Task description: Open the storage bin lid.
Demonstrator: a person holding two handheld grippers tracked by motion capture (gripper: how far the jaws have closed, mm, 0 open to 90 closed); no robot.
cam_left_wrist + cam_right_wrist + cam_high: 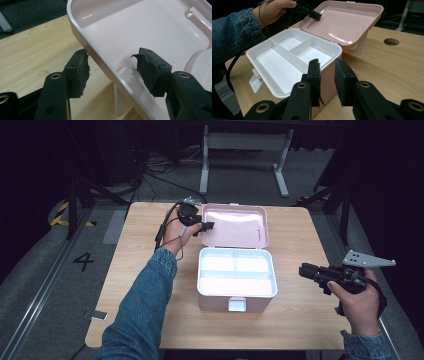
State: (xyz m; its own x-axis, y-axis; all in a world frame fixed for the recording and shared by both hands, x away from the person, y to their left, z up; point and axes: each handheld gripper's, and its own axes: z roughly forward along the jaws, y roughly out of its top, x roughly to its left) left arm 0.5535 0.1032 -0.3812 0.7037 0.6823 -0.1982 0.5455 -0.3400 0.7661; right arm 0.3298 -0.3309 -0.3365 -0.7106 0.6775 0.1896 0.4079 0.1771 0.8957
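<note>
A pink storage box [217,302] stands mid-table, its lid [235,225] swung back and lying open. Inside sits a white tray [235,272] with three bare compartments. My left gripper [206,226] is at the lid's left edge. In the left gripper view it [111,58] is open and straddles the lid's rim [100,58], one jaw outside over the table and one inside the lid [140,30]. My right gripper [303,270] hovers to the right of the box. Its jaws [327,65] stand slightly open with nothing between them and point at the box's near corner [329,75].
The wooden table [145,270] has bare room left, right and in front of the box. A white latch [237,304] hangs on the box's front. A round cable hole [391,41] lies in the tabletop beyond the lid. A white desk frame [245,142] and floor cables [150,170] lie behind the table.
</note>
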